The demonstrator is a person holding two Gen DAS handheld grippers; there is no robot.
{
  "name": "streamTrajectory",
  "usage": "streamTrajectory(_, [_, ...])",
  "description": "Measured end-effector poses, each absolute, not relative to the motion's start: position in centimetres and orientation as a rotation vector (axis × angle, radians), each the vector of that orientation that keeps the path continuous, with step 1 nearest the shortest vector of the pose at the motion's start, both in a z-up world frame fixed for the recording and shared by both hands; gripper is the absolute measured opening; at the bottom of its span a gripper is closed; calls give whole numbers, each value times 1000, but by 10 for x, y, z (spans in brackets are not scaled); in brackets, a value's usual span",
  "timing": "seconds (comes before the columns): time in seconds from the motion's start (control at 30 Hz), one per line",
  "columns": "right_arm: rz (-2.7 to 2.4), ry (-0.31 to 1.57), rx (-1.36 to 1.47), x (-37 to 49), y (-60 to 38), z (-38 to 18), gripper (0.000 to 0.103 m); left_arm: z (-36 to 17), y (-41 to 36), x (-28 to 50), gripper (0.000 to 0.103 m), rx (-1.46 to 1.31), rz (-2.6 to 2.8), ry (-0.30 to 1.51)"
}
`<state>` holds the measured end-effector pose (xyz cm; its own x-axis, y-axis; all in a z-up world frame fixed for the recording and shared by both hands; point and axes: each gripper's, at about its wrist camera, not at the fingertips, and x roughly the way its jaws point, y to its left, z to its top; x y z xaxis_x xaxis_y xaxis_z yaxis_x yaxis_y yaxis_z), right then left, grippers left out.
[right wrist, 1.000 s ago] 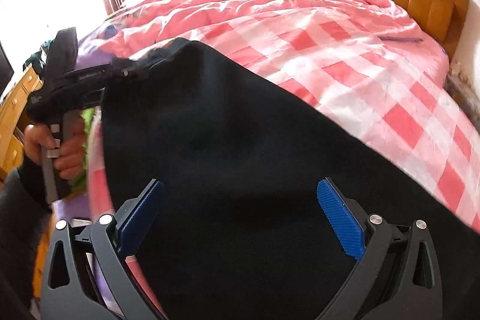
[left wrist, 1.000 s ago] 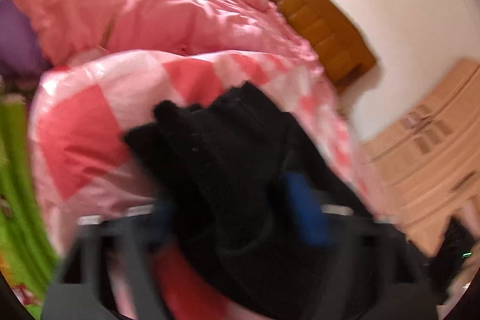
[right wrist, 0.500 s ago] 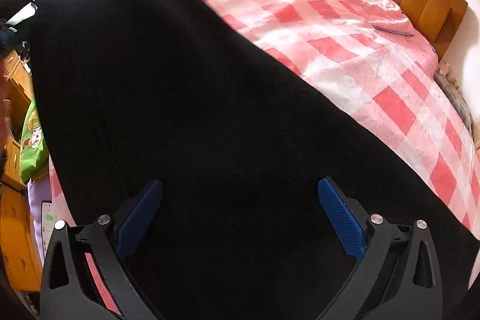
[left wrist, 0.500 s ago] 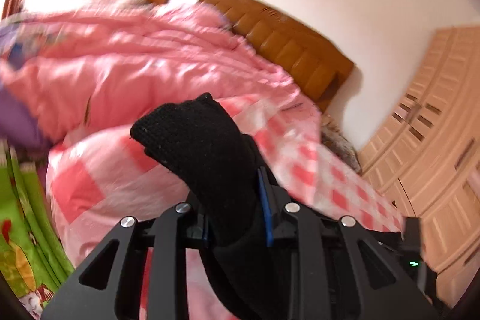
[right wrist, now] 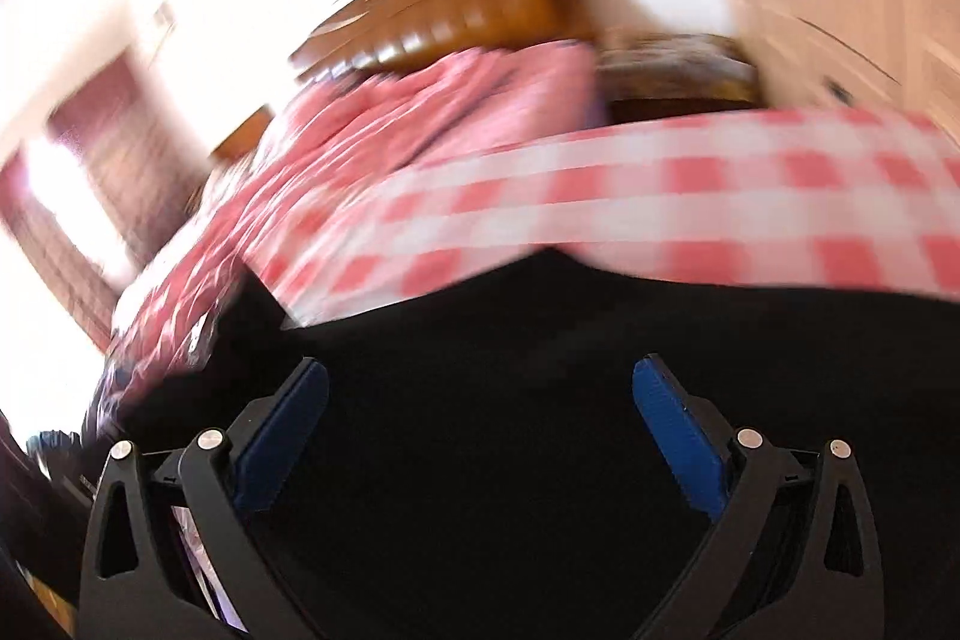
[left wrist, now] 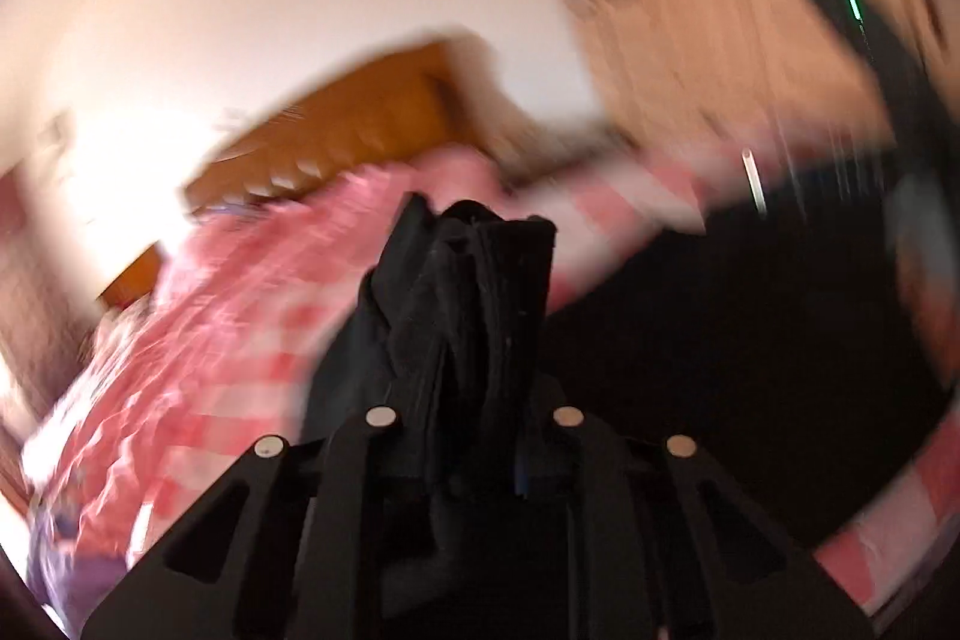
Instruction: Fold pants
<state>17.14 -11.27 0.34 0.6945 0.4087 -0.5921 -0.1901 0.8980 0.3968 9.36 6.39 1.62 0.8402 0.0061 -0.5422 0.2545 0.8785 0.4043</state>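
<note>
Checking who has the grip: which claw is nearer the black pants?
Left. The left claw is clamped on a bunched fold of the black pants; the right claw is open over the cloth, gripping nothing.

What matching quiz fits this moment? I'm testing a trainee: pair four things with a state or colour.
Things:
1. left tongs
2. right tongs
3. pants
4. headboard

States:
A. brown wood
B. open
C. black
D. shut on cloth

Pairs: 1-D, 2-B, 3-C, 4-A
</note>
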Motion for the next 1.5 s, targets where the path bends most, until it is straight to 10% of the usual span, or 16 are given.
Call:
streamTrajectory(0.13, [330,754,374,159,-156,-1,98,-49,8,84,39,725,-177,612])
streamTrajectory(0.2, [363,766,404,156,-162,-6,98,-40,4,65,78,718,-281,584])
streamTrajectory(0.27, [419,789,427,152,-159,-13,98,-21,6,41,91,683,-408,531])
streamTrajectory(0.8, [799,1096,428,143,-5,-63,81,-23,217,67,92,222,-47,711])
streamTrajectory(0.93, [756,1078,470,161,11,-62,64,-35,217,44,92,214,-81,710])
streamTrajectory(1.07, [728,989,433,162,19,-50,19,-41,227,38,92,176,-48,709])
streamTrajectory(1.5, [645,755,257,135,-57,0,18,-39,232,80,93,141,135,785])
